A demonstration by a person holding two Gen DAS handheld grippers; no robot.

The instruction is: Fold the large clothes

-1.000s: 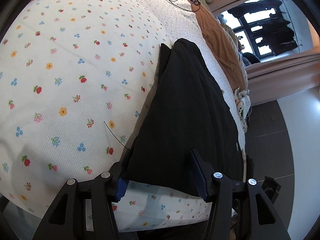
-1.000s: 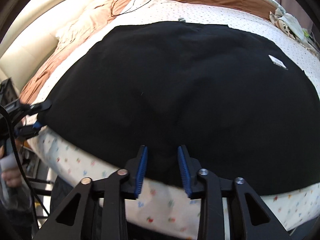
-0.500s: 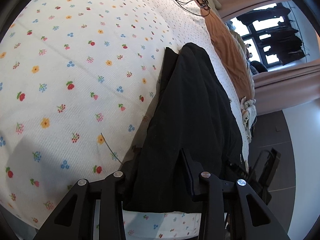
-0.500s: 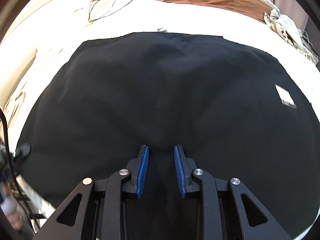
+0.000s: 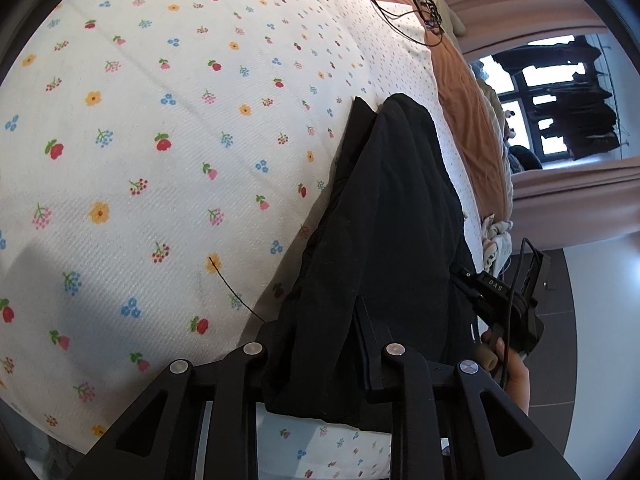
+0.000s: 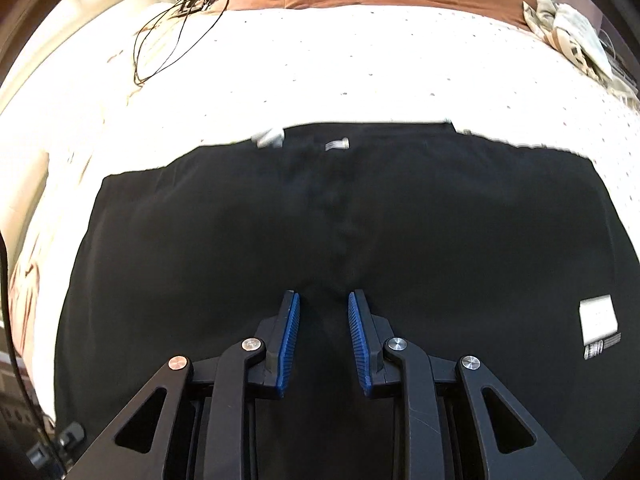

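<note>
One large black cloth garment is lying on the bed, over a white quilted cover printed with small flowers. In the left wrist view the left gripper is sitting at the garment's near end, and its jaws are closing with bunched black cloth lying between them; the fabric is hiding the fingertips, so whether the pads are already pressing is not clear, though the cloth is gathering tightly there. From this gripper the garment is stretching away as a long, narrow, doubled strip, its long axis running from the near bed edge up toward the far side, leaning slightly right.

In the right wrist view the same garment is spreading wide across the frame, its far straight edge lying against a white dotted sheet. The right gripper is clenching a fold of the black cloth between its two blue ribbed pads, which are standing close together with fabric filling the gap. One white label is showing on the garment's right part.

One coil of thin black cable is lying on the sheet beyond the garment. A hand is holding the right gripper's handle at the left view's right edge.
</note>
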